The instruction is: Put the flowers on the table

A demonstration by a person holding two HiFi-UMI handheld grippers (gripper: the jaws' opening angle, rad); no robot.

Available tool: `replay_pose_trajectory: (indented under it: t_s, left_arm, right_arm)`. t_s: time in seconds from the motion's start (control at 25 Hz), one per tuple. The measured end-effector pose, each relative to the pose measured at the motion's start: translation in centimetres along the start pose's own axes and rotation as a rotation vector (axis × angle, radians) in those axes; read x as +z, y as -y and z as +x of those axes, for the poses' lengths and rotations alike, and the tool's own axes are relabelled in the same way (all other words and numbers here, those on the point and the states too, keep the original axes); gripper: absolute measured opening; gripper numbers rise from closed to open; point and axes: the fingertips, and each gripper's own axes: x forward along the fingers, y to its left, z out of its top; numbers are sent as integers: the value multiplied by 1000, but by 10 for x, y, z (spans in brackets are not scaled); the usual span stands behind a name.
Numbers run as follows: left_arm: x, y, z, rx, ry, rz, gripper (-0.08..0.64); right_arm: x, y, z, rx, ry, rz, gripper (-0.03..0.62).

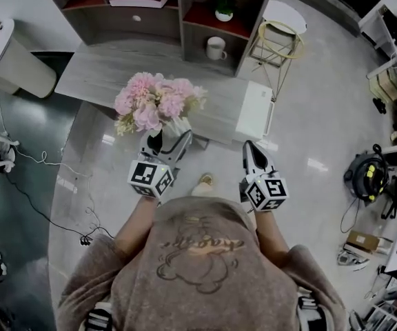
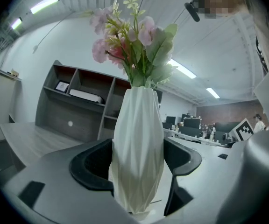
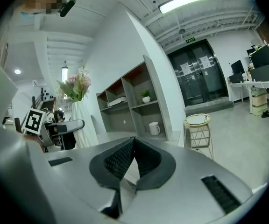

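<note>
A white ribbed vase (image 2: 138, 148) of pink flowers (image 1: 156, 102) is held upright in my left gripper (image 1: 168, 142), whose jaws are shut on the vase's body. In the head view the bouquet hangs over the near edge of the grey wooden table (image 1: 109, 67). From the right gripper view the vase (image 3: 84, 124) and flowers (image 3: 76, 87) appear at left. My right gripper (image 1: 252, 154) is beside it to the right, jaws shut and empty, near the table's front right corner.
A white box (image 1: 254, 110) lies on the table's right end. Behind the table stands a grey shelf unit (image 1: 185, 12) with a white mug (image 1: 216, 47) and a small potted plant (image 1: 223, 7). A wire stool (image 1: 279, 33) stands right; a white bin (image 1: 9, 57) left.
</note>
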Motion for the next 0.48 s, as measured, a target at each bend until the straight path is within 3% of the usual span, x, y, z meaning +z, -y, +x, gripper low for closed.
replay_pose_trajectory:
  t_s: [0.48]
  left_arm:
    - [8, -19, 46, 12, 17, -2, 350]
  right_arm:
    - [11, 24, 48, 30, -14, -4, -15]
